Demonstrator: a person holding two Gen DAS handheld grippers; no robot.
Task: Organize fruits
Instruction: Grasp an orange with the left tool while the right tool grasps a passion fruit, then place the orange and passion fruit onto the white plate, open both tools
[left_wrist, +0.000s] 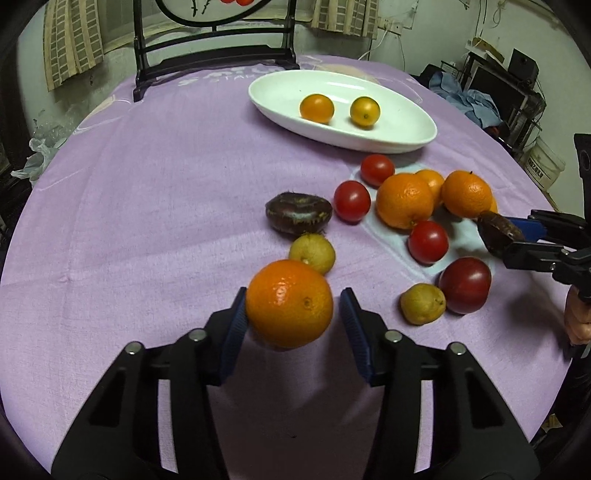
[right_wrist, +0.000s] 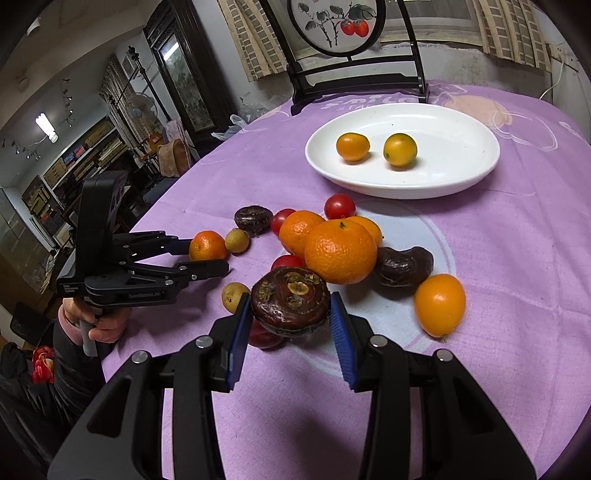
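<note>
My left gripper (left_wrist: 291, 306) is shut on a small orange mandarin (left_wrist: 289, 303) and holds it just above the purple cloth; it also shows in the right wrist view (right_wrist: 208, 254). My right gripper (right_wrist: 290, 308) is shut on a dark brown water chestnut (right_wrist: 290, 301), lifted over the fruit pile; it also shows in the left wrist view (left_wrist: 500, 232). A white oval plate (left_wrist: 402, 129) at the back holds two kumquats (left_wrist: 316, 108). Loose mandarins (right_wrist: 340, 251), cherry tomatoes (left_wrist: 352, 200), water chestnuts (left_wrist: 298, 213) and small yellow-green fruits (left_wrist: 423, 303) lie between.
A dark wooden screen stand (left_wrist: 214, 59) sits at the table's far edge behind the plate. The round table's edge curves close on the left and right. A loose kumquat (right_wrist: 439, 304) lies right of the pile. Cluttered shelves stand beyond the table.
</note>
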